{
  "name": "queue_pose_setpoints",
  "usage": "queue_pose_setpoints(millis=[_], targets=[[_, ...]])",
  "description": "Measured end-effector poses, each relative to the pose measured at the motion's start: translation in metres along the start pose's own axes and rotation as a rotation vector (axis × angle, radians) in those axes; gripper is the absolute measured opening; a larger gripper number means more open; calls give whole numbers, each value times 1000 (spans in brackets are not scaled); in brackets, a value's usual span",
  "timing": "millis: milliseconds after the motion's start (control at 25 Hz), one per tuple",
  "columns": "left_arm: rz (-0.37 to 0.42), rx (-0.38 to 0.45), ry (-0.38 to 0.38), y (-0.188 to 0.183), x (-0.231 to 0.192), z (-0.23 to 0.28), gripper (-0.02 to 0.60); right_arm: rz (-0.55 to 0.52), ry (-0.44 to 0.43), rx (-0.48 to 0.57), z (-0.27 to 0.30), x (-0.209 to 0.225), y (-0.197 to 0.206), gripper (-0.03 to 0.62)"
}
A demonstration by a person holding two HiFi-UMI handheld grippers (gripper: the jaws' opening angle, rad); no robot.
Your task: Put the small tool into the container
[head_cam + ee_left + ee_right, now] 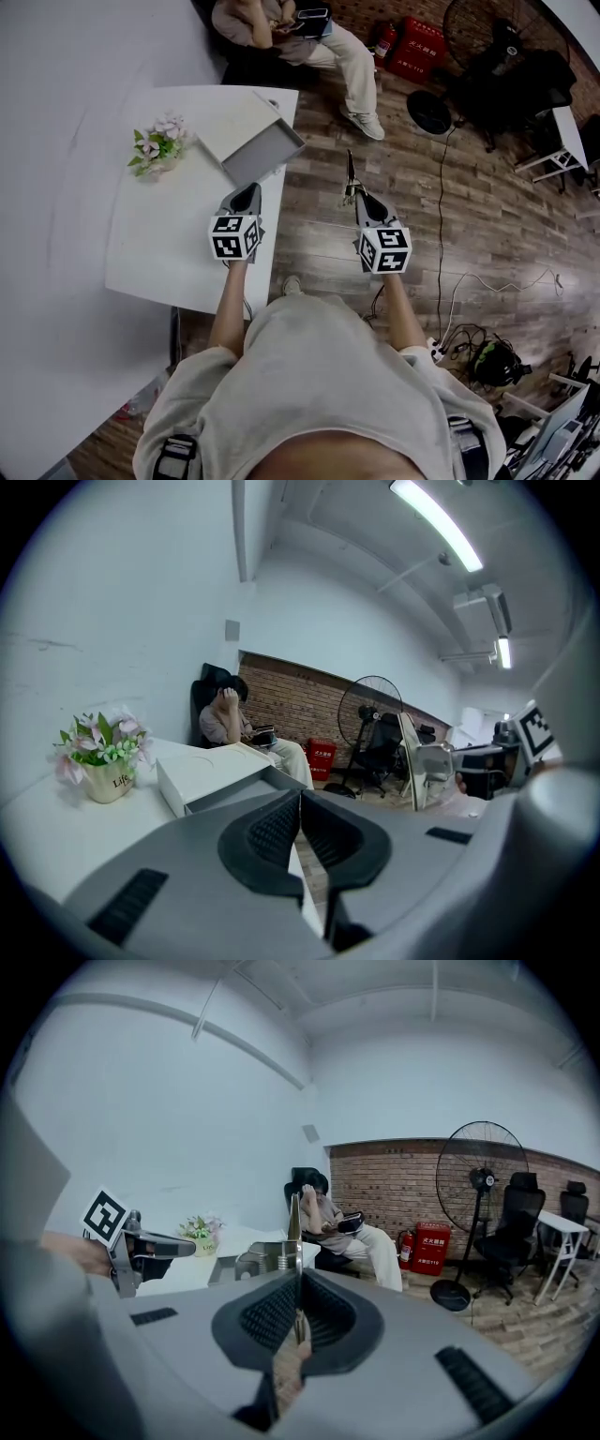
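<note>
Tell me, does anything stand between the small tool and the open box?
Nothing visible does. The small tool, shut in the right gripper, hangs over the wood floor, and the way to the open box looks free.

place: office | evidence: office chairs (514, 1232), pedestal fan (483, 1180), brick wall (394, 1180), floor cables (448, 309)

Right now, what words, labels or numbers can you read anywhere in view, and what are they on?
"Life": on the small cream flower pot.
White print on the red plastic box: too blurred to read.
Nothing else carries legible text.
</note>
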State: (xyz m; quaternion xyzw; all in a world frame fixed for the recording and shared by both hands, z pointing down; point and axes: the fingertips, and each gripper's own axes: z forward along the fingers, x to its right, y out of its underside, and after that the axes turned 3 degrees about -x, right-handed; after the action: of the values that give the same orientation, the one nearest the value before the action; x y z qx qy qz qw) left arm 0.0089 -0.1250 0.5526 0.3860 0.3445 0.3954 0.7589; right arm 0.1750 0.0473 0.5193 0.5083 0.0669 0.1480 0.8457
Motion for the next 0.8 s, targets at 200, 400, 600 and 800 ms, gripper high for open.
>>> queue_pose_setpoints(millis=[200, 400, 600, 800], targets=[[-6, -5, 15, -1, -8, 10, 12, -3, 4, -19, 11, -5, 3, 3], [-5, -22, 26, 5, -7, 14, 12, -1, 7, -36, 11, -7, 9, 3], [-2, -29, 25, 8, -7, 19, 12, 3, 4, -41, 15, -4, 13, 3], [-15, -34, 3, 6, -11, 26, 12, -2, -19, -45, 28, 3, 8, 3]])
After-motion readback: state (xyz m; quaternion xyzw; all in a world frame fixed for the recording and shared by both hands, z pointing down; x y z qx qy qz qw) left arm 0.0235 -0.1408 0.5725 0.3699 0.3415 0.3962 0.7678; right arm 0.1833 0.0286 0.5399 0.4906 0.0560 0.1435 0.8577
